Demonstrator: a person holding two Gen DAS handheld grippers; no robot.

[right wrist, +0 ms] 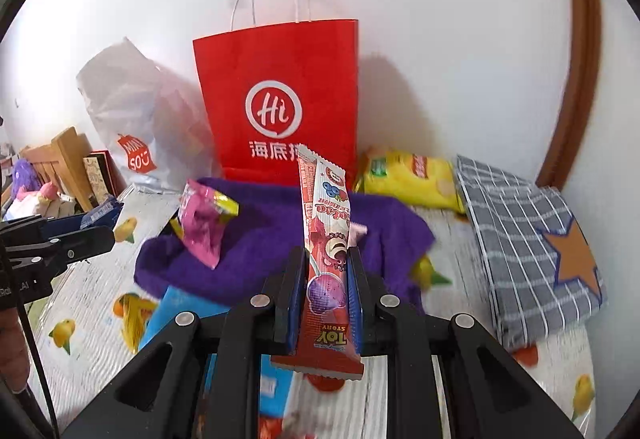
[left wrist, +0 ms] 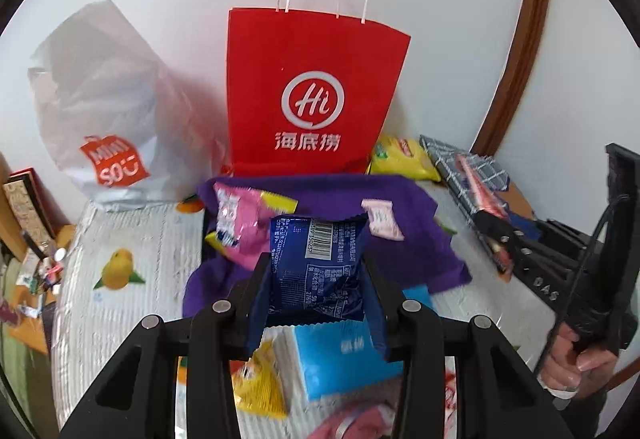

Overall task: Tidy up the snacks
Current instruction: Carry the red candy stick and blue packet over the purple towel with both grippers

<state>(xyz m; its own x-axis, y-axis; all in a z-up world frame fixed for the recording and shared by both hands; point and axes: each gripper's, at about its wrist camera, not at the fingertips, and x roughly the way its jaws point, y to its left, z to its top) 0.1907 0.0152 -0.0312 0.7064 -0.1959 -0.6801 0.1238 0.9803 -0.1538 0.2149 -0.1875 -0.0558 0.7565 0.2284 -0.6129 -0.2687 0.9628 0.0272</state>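
My left gripper (left wrist: pixel 316 263) is shut on a dark blue snack packet (left wrist: pixel 318 263) with a barcode, held above the purple cloth (left wrist: pixel 320 195). My right gripper (right wrist: pixel 326 259) is shut on a long red Toy Story lollipop packet (right wrist: pixel 326 239), held upright. A red paper bag (left wrist: pixel 316 95) stands against the wall behind the cloth; it also shows in the right wrist view (right wrist: pixel 280 95). A pink snack packet (left wrist: pixel 236 223) and a small pink sachet (left wrist: pixel 382 219) lie on the cloth. The right gripper also shows in the left wrist view (left wrist: pixel 500 239).
A white Miniso plastic bag (left wrist: pixel 108 111) stands left of the red bag. A yellow chip bag (right wrist: pixel 412 179) and a grey checked pouch (right wrist: pixel 532 239) lie at the right. A light blue box (left wrist: pixel 340 359) and a yellow packet (left wrist: pixel 260 379) lie near me. Books (left wrist: pixel 24 207) stand at the left edge.
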